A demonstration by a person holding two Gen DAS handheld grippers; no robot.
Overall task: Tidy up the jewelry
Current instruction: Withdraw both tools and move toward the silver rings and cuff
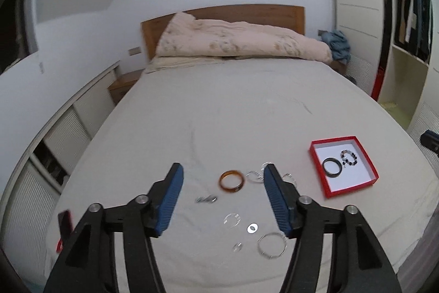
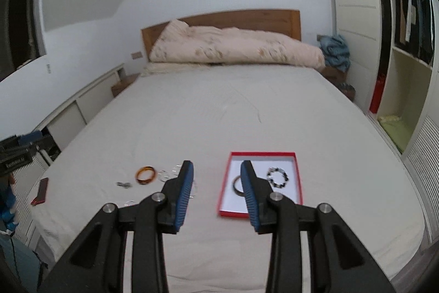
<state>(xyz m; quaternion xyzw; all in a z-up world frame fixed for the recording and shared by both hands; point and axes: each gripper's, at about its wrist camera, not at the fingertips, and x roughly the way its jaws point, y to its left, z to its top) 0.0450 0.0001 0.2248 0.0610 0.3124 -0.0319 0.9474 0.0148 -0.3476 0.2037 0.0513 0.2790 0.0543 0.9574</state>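
while both grippers hang above the near end of the bed (image 1: 219, 106), the jewelry lies spread on the pale sheet below them. at the far left edge of the bed, a red phone (image 2: 40, 190) lies flat near the side. right of it, in the left wrist view, the left gripper (image 1: 222, 172) has its jaws standing wide apart with nothing between the blue pads (image 1: 170, 197); the pieces seen in the gap lie on the sheet beneath. a small dark metal clip (image 1: 205, 199) lies just left of an amber bangle (image 1: 231, 181), and a few thin silver rings (image 1: 255, 175) lie just right of the bangle, partly behind the right pad. nearer the camera lie a clear ring (image 1: 231, 219), a small silver washer-like ring (image 1: 252, 228), a tiny clear ring (image 1: 237, 247) and a thin silver hoop (image 1: 271, 245).

further right, the right gripper (image 2: 216, 169) holds its jaws at a middling gap, also with nothing gripped. its left finger covers part of the silver pieces and its right finger overlaps the red box (image 2: 262, 154) in the picture. this shallow box with a white floor sits on the right side of the bed, well apart from the loose pieces. inside it lie a dark bangle (image 1: 332, 167) on the left and a beaded bracelet (image 2: 277, 177) on the right, near each other. at the far end of the bed a pink quilt (image 1: 241, 43) is bunched against the wooden headboard (image 1: 236, 11).
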